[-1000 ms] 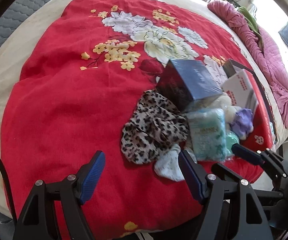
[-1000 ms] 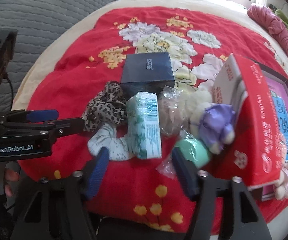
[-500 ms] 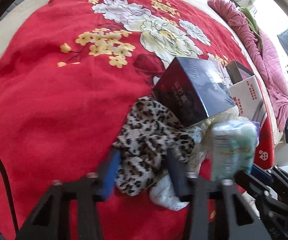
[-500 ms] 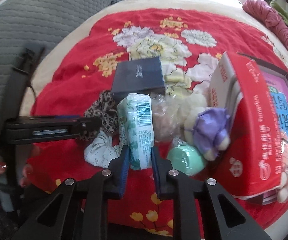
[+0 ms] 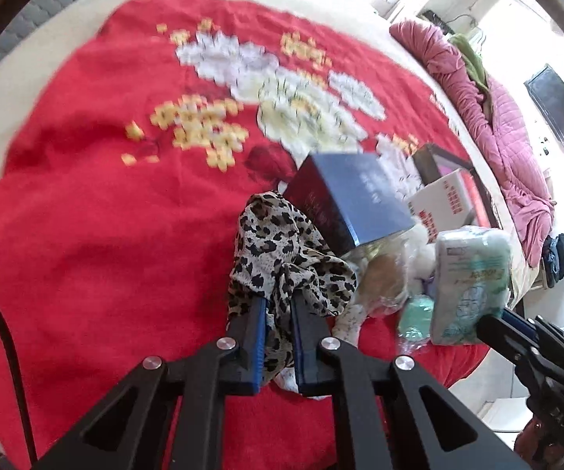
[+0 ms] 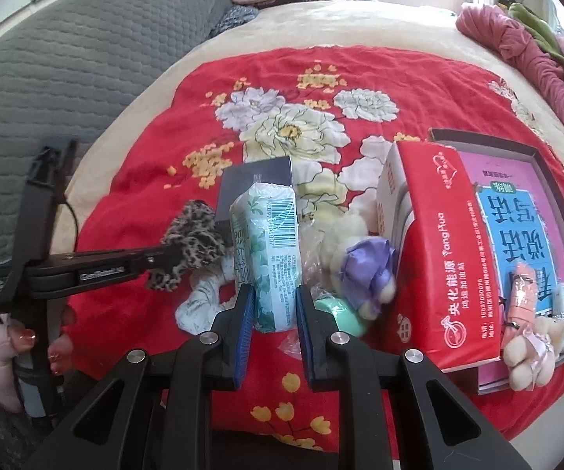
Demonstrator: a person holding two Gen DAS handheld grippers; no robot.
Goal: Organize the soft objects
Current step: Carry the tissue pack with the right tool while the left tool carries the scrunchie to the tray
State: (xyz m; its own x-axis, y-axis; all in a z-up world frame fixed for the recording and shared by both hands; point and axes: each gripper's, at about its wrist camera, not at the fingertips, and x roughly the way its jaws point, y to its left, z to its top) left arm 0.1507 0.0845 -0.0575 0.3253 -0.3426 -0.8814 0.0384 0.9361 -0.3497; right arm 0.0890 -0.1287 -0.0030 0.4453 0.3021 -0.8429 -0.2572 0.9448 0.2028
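Note:
My left gripper (image 5: 279, 301) is shut on a leopard-print cloth scrunchie (image 5: 282, 243), which bunches up between its blue pads. In the right wrist view the same left gripper (image 6: 164, 256) comes in from the left with the leopard scrunchie (image 6: 193, 231) at its tip. My right gripper (image 6: 273, 290) is shut on a soft green-and-white tissue pack (image 6: 270, 243), which stands upright and is lifted off the red floral blanket (image 6: 144, 203). The left wrist view shows that tissue pack (image 5: 472, 278) at the right, held by the right gripper (image 5: 493, 319).
A dark blue box (image 5: 356, 199) sits behind the pile. A white patterned scrunchie (image 6: 199, 305), a mint round pad (image 6: 340, 313) and a purple-and-cream plush (image 6: 368, 270) lie on the blanket. A red carton (image 6: 438, 258) leans on a dark tray (image 6: 548, 180). A hand (image 6: 15, 340) is at the lower left.
Both grippers were open a second ago. The left one closed on the leopard scrunchie and the right one closed on the tissue pack, which has risen off the blanket.

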